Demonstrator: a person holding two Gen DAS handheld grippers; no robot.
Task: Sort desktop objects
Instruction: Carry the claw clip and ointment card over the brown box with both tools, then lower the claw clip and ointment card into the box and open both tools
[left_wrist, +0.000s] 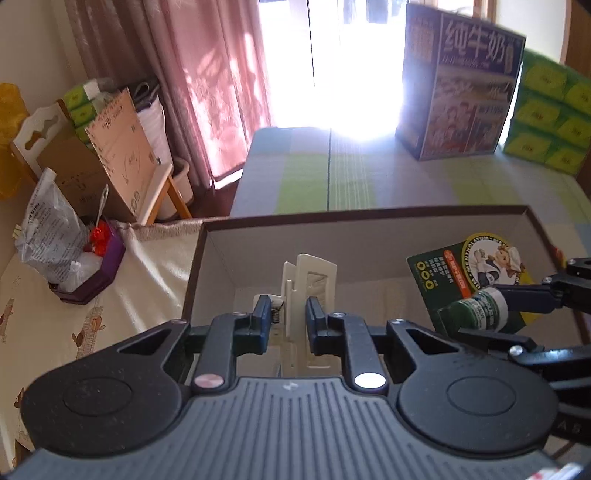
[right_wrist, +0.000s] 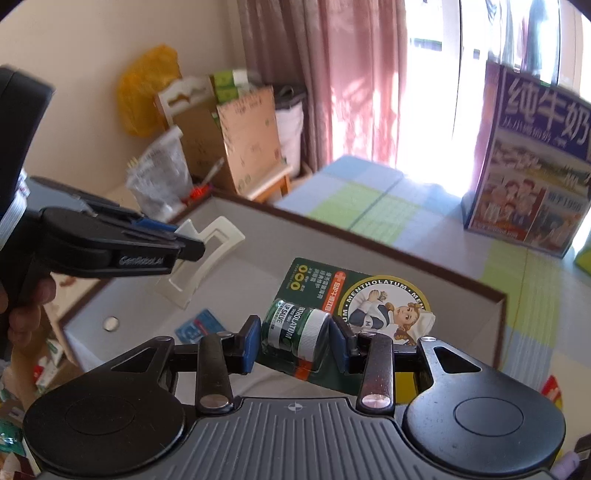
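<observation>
Jaws: left gripper (left_wrist: 285, 325) clamps cream hair clip (left_wrist: 310, 280), right gripper (right_wrist: 295, 343) clamps lip-salve pack (right_wrist: 332, 295), over box (left_wrist: 369, 212).

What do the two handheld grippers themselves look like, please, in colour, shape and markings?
Both grippers match: the left gripper and right gripper have black angular fingers with blue pads, silver pivot screws, two round black discs and a ribbed grey plate bearing a small crosshair mark. Pale lettering runs along the left gripper's side in the right wrist view. No sleeves show.
</observation>
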